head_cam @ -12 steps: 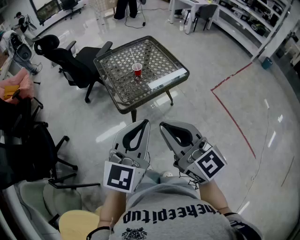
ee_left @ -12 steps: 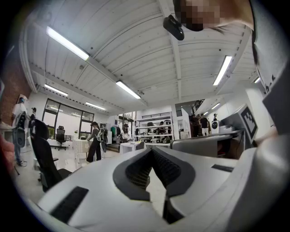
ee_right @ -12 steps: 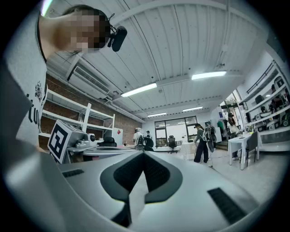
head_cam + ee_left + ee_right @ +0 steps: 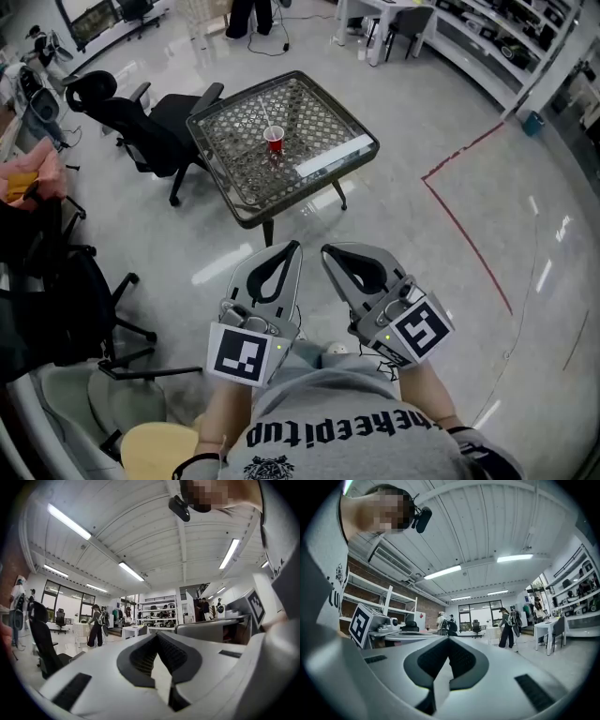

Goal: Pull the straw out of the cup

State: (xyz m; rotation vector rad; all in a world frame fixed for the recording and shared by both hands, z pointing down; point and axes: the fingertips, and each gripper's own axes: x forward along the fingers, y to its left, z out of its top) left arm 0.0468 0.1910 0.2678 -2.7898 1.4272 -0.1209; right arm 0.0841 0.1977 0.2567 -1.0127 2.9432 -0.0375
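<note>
A person stands on a glossy floor (image 4: 441, 122), holding 2 grippers level and close to the body. The left gripper (image 4: 292, 246) and the right gripper (image 4: 325, 250) are both clenched, tips together, with nothing between them. Well apart from both, a red cup (image 4: 274, 141) stands upright near the middle of a lattice-patterned worktop (image 4: 246, 218). A straw (image 4: 267, 119) rises from the cup, leaning left. A black office chair (image 4: 141, 122) stands beside the worktop.
</note>
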